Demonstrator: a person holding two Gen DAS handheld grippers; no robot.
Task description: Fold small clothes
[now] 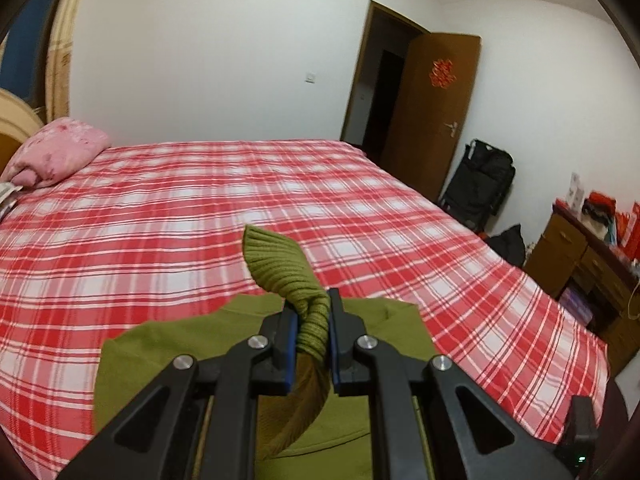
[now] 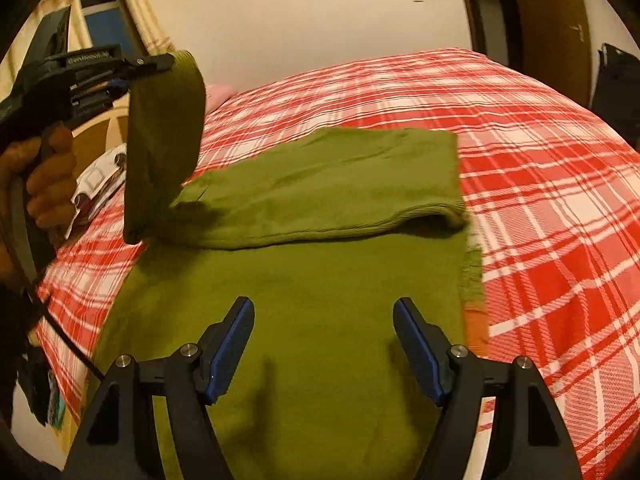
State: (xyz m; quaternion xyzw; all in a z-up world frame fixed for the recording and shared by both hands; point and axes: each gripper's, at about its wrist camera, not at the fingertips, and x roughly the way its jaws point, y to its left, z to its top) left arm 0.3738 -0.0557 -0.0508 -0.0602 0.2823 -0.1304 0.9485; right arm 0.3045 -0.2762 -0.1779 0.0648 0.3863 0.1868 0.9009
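Lay spread on the plaid bed [image 2: 540,152]: green sweater [image 2: 320,320], one sleeve [image 2: 320,196] already folded across the body. Judged partly done: second sleeve [image 2: 164,132] lifted off the left side, not yet laid over; folding of the body apparently left to do. Left gripper [image 1: 313,320] jaws nearly closed, clamped on that sleeve's ribbed cuff [image 1: 276,260]. Right gripper [image 2: 323,348] jaws wide apart, hovering above the body, holding nothing.
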